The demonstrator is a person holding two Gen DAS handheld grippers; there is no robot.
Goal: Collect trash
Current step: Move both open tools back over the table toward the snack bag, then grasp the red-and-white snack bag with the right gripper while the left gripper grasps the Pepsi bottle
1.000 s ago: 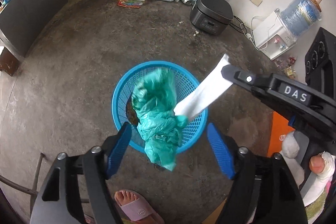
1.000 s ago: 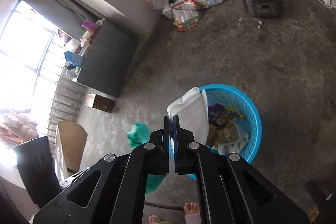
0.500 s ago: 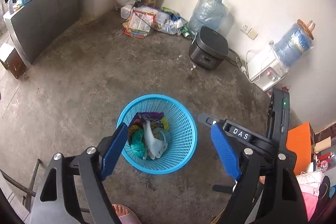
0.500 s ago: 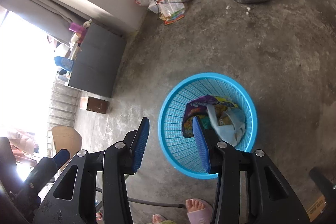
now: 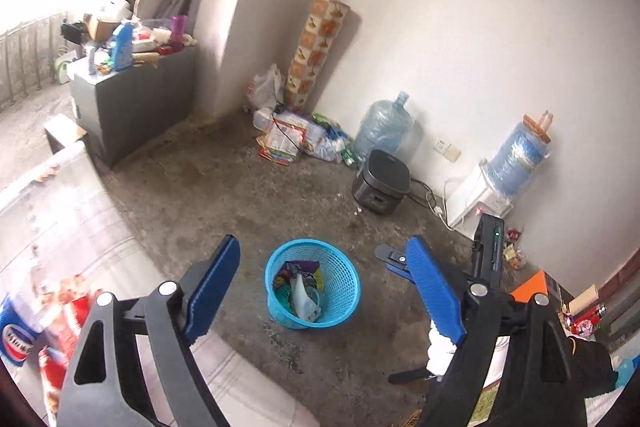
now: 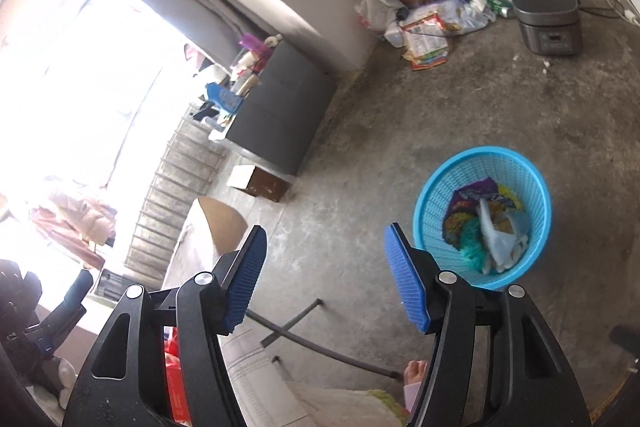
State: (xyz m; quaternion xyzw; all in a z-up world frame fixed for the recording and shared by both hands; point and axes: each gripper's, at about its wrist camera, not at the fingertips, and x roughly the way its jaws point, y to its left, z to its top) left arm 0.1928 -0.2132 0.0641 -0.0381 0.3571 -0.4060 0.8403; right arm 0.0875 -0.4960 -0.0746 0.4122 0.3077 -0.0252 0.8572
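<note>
No words or numbers can be read anywhere; the print on the blue and white can at the left edge and on the packets by the wall is too blurred

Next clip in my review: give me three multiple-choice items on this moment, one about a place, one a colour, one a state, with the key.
1. Where does the basket stand?
A. on the concrete floor
B. on the grey cabinet
C. on a chair

2. What colour is the basket?
A. red
B. blue
C. white

3. How are the left gripper and right gripper?
A. both shut on trash
B. one open, one shut
C. both open, holding nothing

Key: A, it stands on bare floor; B, its mesh wall is blue; C, the pads are spread with nothing between them.
</note>
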